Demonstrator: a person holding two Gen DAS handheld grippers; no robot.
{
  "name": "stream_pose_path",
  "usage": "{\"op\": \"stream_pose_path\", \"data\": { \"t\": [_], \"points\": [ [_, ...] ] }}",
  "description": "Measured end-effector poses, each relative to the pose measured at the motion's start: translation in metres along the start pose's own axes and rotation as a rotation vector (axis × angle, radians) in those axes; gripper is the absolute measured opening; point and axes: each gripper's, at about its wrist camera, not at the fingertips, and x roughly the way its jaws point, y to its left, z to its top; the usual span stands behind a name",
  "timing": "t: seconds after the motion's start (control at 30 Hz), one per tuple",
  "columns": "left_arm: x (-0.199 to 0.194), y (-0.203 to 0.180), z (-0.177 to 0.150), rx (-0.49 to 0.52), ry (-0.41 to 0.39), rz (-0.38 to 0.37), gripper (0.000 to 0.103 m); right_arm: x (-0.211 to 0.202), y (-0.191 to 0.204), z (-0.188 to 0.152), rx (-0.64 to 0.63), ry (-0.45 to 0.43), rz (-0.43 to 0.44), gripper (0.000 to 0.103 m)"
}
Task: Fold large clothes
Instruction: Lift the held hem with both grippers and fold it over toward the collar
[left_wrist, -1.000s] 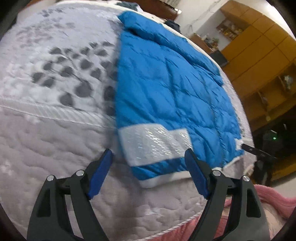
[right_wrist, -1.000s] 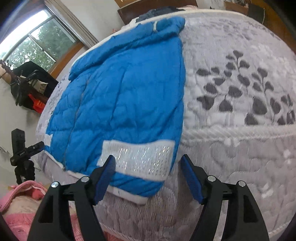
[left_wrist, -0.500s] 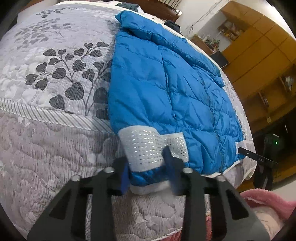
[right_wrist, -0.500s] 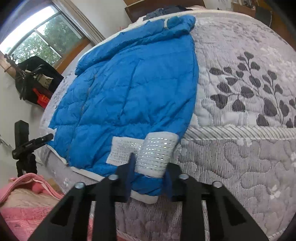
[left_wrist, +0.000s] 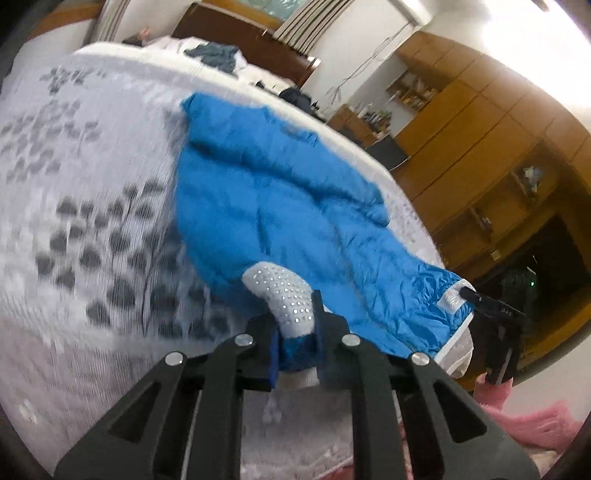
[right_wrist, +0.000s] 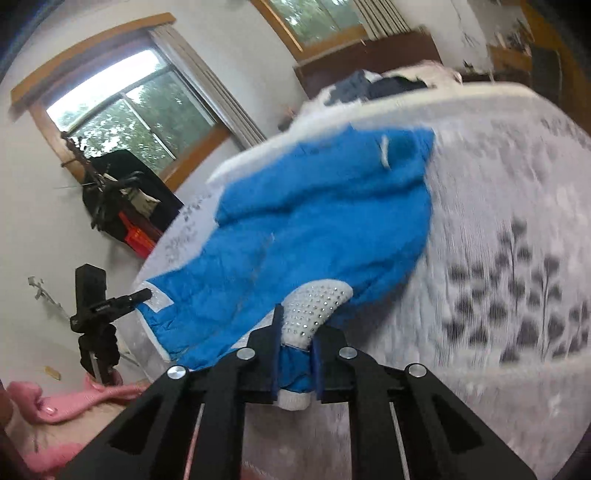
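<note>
1. L gripper (left_wrist: 295, 347): clamped on hem of blue jacket (left_wrist: 266, 206), at the white studded panel (left_wrist: 284, 295).
2. R gripper (right_wrist: 297, 354): clamped on the jacket's (right_wrist: 317, 221) hem too, studded panel (right_wrist: 317, 306) bunched betw fingers.
3. Jacket spread on quilted bedspread (left_wrist: 85, 221), near hem lifted off it.
4. Both views motion-blurred.

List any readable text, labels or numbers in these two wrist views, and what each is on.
"045": white marking on the black camera mount beyond the bed's edge, left wrist view; small and only roughly legible.
The same mount in the right wrist view carries a marking too blurred to read.
No readable text on the blue jacket or the bedspread.
</note>
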Motion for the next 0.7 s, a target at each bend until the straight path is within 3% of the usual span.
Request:
{"op": "stream_pose_path", "data": {
  "t": [0.37,0.7],
  "points": [
    [0.023,0.001,0.111,0.017,-0.084,-0.032,0.013,0.040,-0.019,0.123,0.021,0.010,0.025,0.012],
    [0.107,0.039,0.199,-0.067,-0.015,0.009,0.013,0.120,-0.074,0.195,0.143,0.101,-0.004,0.012]
  ]
}}
